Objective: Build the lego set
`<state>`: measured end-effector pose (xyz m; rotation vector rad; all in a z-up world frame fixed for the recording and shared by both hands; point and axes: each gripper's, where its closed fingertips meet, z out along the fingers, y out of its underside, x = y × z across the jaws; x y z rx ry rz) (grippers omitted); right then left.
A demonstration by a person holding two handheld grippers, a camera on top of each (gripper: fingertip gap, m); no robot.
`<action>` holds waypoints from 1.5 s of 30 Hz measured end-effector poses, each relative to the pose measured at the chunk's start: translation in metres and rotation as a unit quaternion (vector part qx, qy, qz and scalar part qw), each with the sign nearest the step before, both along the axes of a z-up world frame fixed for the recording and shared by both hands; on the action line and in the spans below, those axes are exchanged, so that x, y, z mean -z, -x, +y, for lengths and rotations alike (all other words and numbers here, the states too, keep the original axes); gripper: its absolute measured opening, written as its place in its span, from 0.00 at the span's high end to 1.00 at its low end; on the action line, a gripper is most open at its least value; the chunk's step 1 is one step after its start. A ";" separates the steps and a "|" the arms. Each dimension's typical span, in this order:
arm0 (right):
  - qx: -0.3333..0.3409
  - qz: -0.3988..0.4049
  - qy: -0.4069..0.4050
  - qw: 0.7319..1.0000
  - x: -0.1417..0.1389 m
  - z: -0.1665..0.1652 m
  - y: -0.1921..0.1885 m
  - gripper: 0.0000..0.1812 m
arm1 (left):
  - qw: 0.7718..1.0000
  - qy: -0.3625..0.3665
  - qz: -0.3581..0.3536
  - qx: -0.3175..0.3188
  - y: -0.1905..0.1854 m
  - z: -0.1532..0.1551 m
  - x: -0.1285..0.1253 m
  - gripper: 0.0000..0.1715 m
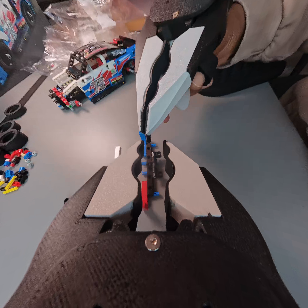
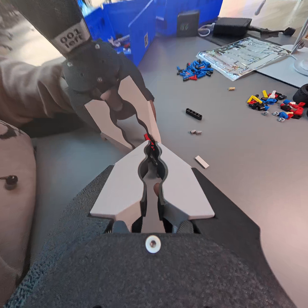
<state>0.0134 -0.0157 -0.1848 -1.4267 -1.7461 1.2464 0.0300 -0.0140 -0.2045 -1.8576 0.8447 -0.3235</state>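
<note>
A: How far along?
B: The car point(image 1: 93, 75) body is built on the table point(image 1: 233, 150); tires point(image 1: 12, 138) and loose pieces point(image 2: 275, 105) remain.
A: Grippers?
B: Right gripper point(image 1: 144, 133) pinches the black-and-blue strip point(image 1: 150, 168); left gripper point(image 1: 152, 143) is half-open around it.

Grey table point(image 1: 233, 150) — a partly built race car point(image 1: 93, 75) at upper left, black tyres point(image 1: 12, 135) and loose bricks point(image 1: 15, 168) at left edge, white tile point(image 1: 117, 152) mid-frame.

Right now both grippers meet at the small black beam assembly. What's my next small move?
Probably hold the right gripper shut on the beam assembly and close the left gripper: its jaws straddle the assembly with gaps both sides, so it isn't braced yet.
</note>
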 end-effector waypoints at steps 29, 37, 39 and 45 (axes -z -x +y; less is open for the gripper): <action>-0.127 0.012 -0.137 0.982 -0.007 -0.019 -0.014 0.99 | 0.998 -0.041 0.013 0.046 -0.008 -0.010 -0.012 0.99; -0.123 -0.143 -0.175 0.966 0.028 0.008 -0.014 0.99 | 0.997 0.061 0.041 -0.006 0.018 -0.001 0.027 0.70; -0.141 -0.184 -0.186 0.955 0.039 0.007 -0.015 0.98 | 0.995 0.077 0.055 -0.006 0.018 -0.001 0.037 0.70; -0.176 -0.254 -0.218 0.926 0.056 0.005 -0.015 0.98 | 0.993 0.105 0.058 -0.004 0.011 0.001 0.053 0.79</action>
